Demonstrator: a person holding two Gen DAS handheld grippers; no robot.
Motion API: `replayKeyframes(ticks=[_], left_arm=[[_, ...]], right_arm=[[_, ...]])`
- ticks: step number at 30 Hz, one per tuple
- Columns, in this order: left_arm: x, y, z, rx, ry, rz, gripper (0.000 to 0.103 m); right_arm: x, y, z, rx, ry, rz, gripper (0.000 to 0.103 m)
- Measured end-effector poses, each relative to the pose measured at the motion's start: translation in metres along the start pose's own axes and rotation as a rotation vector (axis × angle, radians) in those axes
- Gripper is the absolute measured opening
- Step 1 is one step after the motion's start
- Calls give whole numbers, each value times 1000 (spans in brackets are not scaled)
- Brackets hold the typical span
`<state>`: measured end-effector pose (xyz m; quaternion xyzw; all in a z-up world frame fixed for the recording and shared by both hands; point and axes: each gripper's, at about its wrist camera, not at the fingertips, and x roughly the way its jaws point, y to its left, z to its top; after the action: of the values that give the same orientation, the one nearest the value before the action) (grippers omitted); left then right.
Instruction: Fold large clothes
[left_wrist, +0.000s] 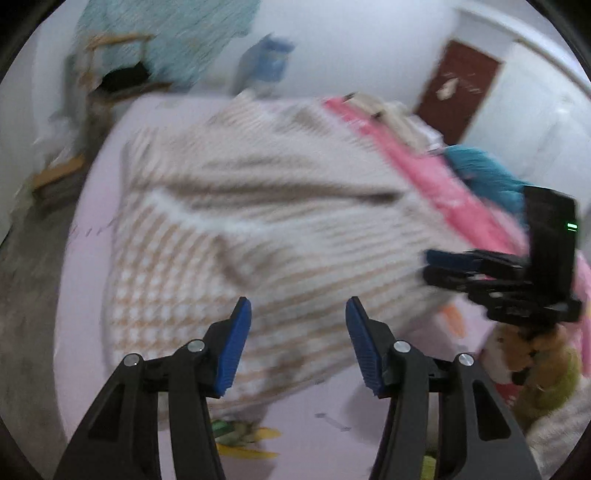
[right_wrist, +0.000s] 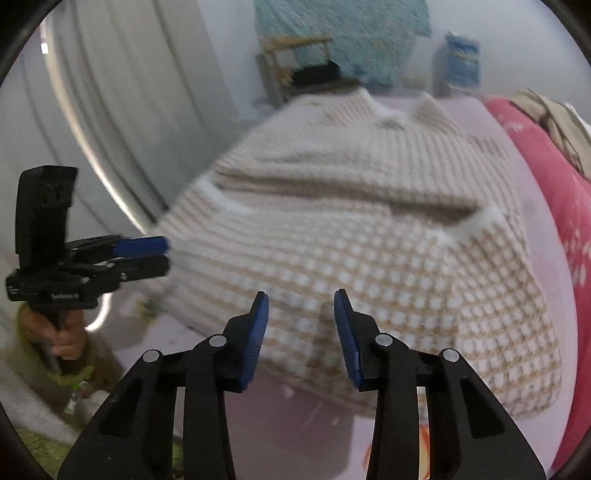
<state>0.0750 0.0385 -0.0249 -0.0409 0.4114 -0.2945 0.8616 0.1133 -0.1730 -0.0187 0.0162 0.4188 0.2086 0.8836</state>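
Nearest in the left wrist view, I am seeing my left gripper (left_wrist: 298, 308) hanging with its blue ribbed pads parted and nothing between them. In the right wrist view my right gripper (right_wrist: 301, 301) is standing the same way, a little narrower, also empty. Both are pointing down and forward over the near hem of the sweater (left_wrist: 258, 206).

The sweater (right_wrist: 351, 229) is lying on the bed sheet (left_wrist: 92, 177), a pale lilac one, directly ahead of both grippers. Its long axis is running away from me, hem nearest, white collar farthest. A band is lying doubled across the middle, its fold edge running side to side; I judge one fold done and the next one pending. The knit looks thick and soft, beige and white houndstooth on the near half, ribbed stripes beyond; everything is motion-blurred.

Neither gripper is clearly nearer; each is flanking the hem, left toward the left corner, right toward the right.

Beyond, along the right side, a pink blanket (right_wrist: 546, 177) is touching the bed edge. Farther back, a wooden chair (right_wrist: 291, 62) is standing by the wall under teal fabric.
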Motion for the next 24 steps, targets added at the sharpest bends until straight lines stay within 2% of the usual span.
replayKeyframes(ticks=[2,3,6,7,9,12,14,16,19,21,24], left_arm=[[3,-14,0,32,-12,-77,52],[11,-19,-1,39,6,-76,52],[51,-18,-6,28,116,30,52],[59,-11,-7,-13,129,28,54],[49,-10,-2,-40,117,12,54],[33,-9,-2,-31,79,22,54],[26,-5,-6,-42,76,38,53],[28,4,-14,-71,96,41,53],[25,9,-22,-90,82,29,53],[25,7,-18,-87,86,33,53],[24,5,-14,-83,81,40,53]], right_arm=[[13,4,-1,-8,17,5,36],[23,4,-3,-5,33,-3,36],[38,3,0,-3,27,-27,36],[36,3,2,4,36,-30,36],[27,5,2,3,37,-39,34],[6,3,-4,-4,4,-73,34],[0,-8,-11,33,1,-114,34],[10,-27,-20,112,33,-143,34],[20,-50,-30,256,34,-60,34],[12,-49,-26,254,32,-76,34],[-17,-52,-23,241,-49,-200,34]])
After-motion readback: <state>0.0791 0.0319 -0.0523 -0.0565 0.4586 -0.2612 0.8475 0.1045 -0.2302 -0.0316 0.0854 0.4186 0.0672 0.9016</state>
